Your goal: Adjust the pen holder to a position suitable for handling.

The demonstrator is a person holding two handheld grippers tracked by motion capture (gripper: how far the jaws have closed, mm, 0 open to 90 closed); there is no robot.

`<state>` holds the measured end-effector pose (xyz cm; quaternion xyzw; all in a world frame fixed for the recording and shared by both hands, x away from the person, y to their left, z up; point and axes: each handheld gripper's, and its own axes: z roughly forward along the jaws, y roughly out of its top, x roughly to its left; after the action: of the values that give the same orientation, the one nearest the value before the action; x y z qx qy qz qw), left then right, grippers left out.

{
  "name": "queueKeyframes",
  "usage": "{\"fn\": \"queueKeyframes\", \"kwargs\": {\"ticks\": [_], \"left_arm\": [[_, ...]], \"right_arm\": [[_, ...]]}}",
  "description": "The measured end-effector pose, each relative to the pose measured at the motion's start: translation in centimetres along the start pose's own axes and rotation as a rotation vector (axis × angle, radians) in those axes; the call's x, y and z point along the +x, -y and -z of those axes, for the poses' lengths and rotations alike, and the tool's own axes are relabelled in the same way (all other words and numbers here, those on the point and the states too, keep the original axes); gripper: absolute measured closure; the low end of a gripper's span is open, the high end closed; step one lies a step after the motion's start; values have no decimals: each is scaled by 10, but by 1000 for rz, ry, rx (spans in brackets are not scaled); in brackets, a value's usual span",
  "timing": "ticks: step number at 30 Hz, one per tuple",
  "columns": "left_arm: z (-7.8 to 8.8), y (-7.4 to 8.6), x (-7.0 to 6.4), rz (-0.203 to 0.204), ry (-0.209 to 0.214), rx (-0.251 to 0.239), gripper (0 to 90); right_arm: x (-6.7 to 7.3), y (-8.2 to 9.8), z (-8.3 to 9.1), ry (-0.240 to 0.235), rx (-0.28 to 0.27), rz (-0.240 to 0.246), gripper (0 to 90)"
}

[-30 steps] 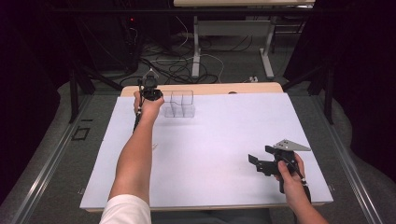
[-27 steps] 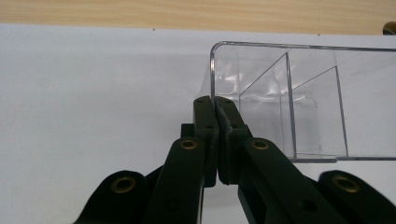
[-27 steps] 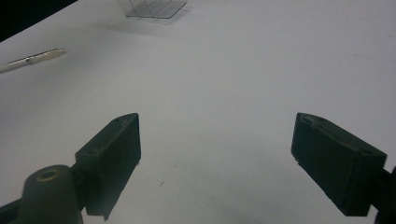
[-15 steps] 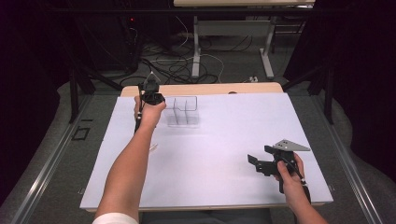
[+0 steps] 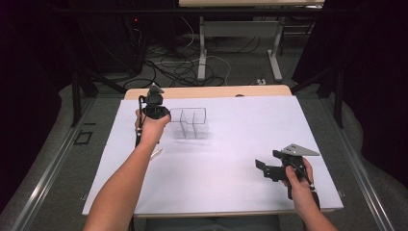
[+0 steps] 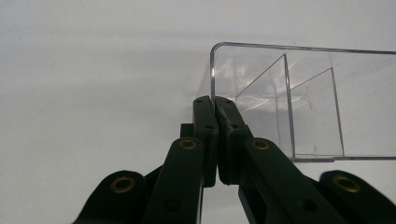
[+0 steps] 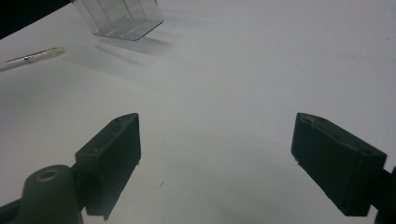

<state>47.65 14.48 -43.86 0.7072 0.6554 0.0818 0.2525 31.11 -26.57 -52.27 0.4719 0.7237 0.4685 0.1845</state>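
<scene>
A clear plastic divided box [image 5: 191, 124] stands on the white table toward the back left. My left gripper [image 5: 165, 115] is shut on its near-left wall. In the left gripper view the jaws [image 6: 214, 105] pinch the box's [image 6: 299, 102] corner edge between them. My right gripper [image 5: 264, 168] hovers over the table's front right, open and holding nothing. The right gripper view shows its jaws [image 7: 217, 135] wide apart over bare white surface, with the box [image 7: 123, 18] far off at the top left.
A thin silvery pen [image 5: 156, 153] lies on the white sheet [image 5: 231, 192] beside my left forearm, seen too in the right gripper view [image 7: 32, 57]. A wooden table edge [image 5: 207, 91] runs behind the sheet. Cables and desk legs lie on the floor beyond.
My left hand has drawn back toward the person, and the clear box has come with it. The right gripper has stayed where it was.
</scene>
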Motion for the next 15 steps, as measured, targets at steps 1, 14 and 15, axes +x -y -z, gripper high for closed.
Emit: {"fn": "queueKeyframes", "kwargs": {"ticks": [1,14,15], "left_arm": [[0,0,0,0,0,0,890],[3,19,-5,-25,-49,44,881],[3,20,-4,-15,-41,45,881]], "right_arm": [[0,0,0,1,0,1,153],[2,1,-2,-6,6,1,153],[1,1,-2,-6,6,0,153]]}}
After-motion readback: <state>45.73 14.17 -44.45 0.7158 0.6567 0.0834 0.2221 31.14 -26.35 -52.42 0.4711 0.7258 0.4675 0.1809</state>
